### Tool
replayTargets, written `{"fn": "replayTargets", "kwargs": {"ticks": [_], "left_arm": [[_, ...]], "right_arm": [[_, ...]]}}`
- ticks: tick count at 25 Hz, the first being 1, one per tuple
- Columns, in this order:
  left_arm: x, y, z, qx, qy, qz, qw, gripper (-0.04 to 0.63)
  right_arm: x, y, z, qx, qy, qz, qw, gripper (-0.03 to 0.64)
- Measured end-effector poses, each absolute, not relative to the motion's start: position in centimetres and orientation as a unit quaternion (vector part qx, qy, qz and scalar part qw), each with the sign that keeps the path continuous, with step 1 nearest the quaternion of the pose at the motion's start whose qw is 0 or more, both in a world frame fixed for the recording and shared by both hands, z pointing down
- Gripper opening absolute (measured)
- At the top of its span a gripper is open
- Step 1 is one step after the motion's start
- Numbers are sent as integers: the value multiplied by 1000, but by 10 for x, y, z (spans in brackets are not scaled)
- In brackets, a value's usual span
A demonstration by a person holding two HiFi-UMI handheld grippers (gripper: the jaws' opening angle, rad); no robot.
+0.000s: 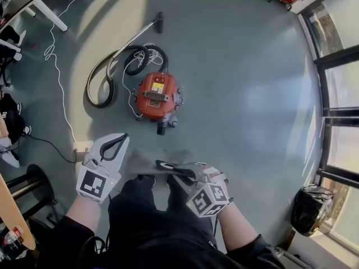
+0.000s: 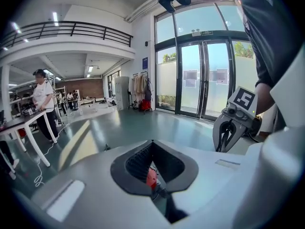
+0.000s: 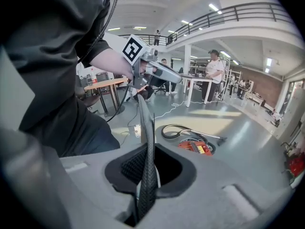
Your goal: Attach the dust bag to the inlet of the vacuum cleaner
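Observation:
The red vacuum cleaner [image 1: 157, 97] stands on the grey floor ahead of me, its hose [image 1: 104, 74] looped to its left. It also shows small in the right gripper view [image 3: 196, 147] and through the jaws in the left gripper view [image 2: 151, 178]. My right gripper [image 1: 168, 166] is shut on the dust bag [image 1: 148, 164], a grey flat bag with a dark collar, held low over my legs. In the right gripper view the dust bag [image 3: 147, 147] runs edge-on up out of the right gripper [image 3: 145, 194]. My left gripper [image 1: 122, 138] is beside the bag's left end, jaws together with nothing in them.
A white cable [image 1: 56, 66] trails over the floor to a socket block [image 1: 83, 146] near my left gripper. A table leg [image 1: 47, 13] stands far left and a black bag [image 1: 311, 206] by the glass doors [image 1: 336, 94] on the right. People stand at tables in the background.

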State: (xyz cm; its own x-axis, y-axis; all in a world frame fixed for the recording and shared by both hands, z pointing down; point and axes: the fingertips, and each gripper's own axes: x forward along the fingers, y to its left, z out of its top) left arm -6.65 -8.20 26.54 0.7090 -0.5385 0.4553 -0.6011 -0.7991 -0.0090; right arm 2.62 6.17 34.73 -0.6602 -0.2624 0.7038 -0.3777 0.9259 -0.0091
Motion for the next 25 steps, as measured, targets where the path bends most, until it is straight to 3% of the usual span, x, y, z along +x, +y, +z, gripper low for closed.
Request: {"fn": "replayTargets", "kwargs": {"ticks": [25], "left_arm": [[-56,-157,459,928,-285,233,63,15]], "right_arm": [[1,28,498,153,-909,85,379,18]]}}
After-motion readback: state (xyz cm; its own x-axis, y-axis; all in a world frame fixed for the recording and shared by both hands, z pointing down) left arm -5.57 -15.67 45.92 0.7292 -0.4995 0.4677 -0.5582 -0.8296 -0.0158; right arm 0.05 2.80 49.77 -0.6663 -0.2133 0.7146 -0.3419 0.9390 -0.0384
